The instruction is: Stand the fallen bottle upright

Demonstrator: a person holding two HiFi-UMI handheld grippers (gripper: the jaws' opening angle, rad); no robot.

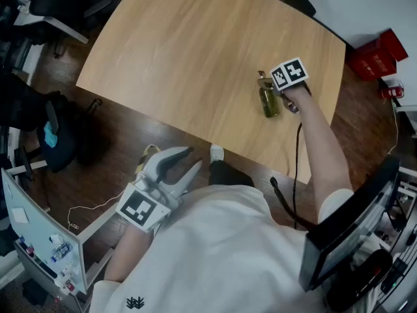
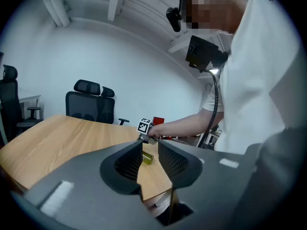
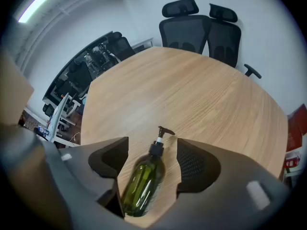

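Observation:
A green glass pump bottle (image 1: 268, 100) lies on its side on the wooden table (image 1: 195, 57), near the table's right edge. In the right gripper view the bottle (image 3: 141, 181) lies between the jaws of my right gripper (image 3: 152, 159), pump head (image 3: 162, 133) pointing away. The jaws are wide open, with a gap on each side of the glass. From the head view my right gripper (image 1: 281, 93) points steeply down over the bottle, its marker cube on top. My left gripper (image 1: 189, 160) hangs open and holds nothing, off the table's near edge by my body. Through its open jaws the left gripper (image 2: 149, 147) frames the far-off bottle (image 2: 147, 158).
Black office chairs (image 3: 199, 25) stand behind the table's far side. A red box (image 1: 378, 54) sits on the floor to the right. A cluttered desk (image 1: 45, 253) is at lower left and a dark monitor (image 1: 352, 233) at lower right. The table's near edge (image 1: 215, 139) runs close to my legs.

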